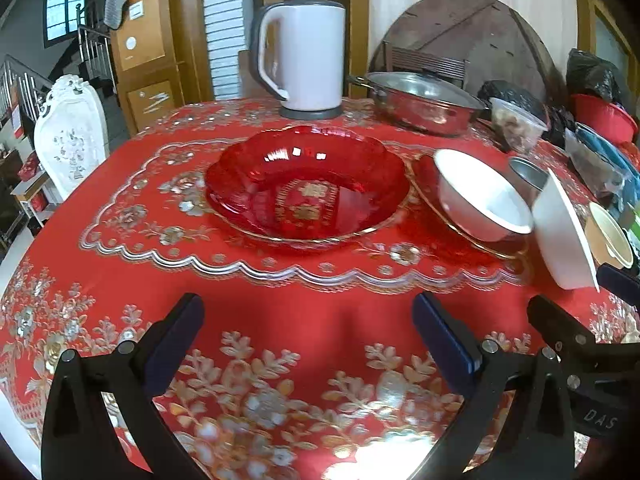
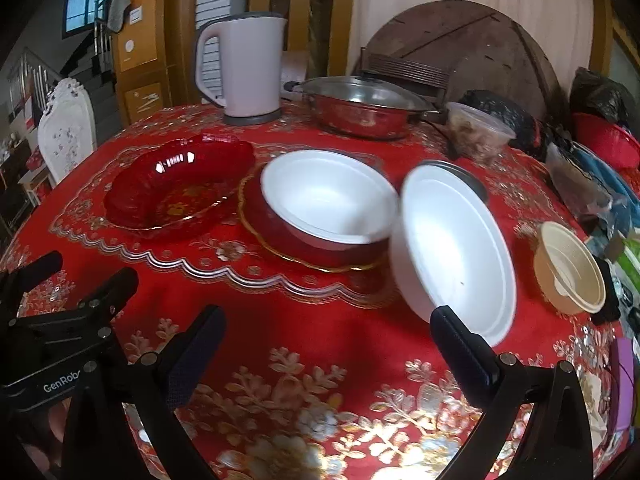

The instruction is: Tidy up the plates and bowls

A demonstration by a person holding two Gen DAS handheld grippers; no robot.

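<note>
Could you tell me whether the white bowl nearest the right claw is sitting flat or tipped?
Tipped. The white bowl stands steeply on its edge, its empty inside facing the camera, beside the right claw.

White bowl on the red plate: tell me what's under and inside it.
The white bowl sits on a gold-rimmed red plate and looks empty. The plate's middle is covered by the bowl.

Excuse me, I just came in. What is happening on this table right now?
A person holds two grippers above a red tablecloth and is sorting dishes. Both the left gripper and the right gripper are open and hold nothing. A tilted white bowl sits right by the right gripper's finger, seemingly unsupported. Another white bowl sits on a red plate, beside a red glass dish.
</note>
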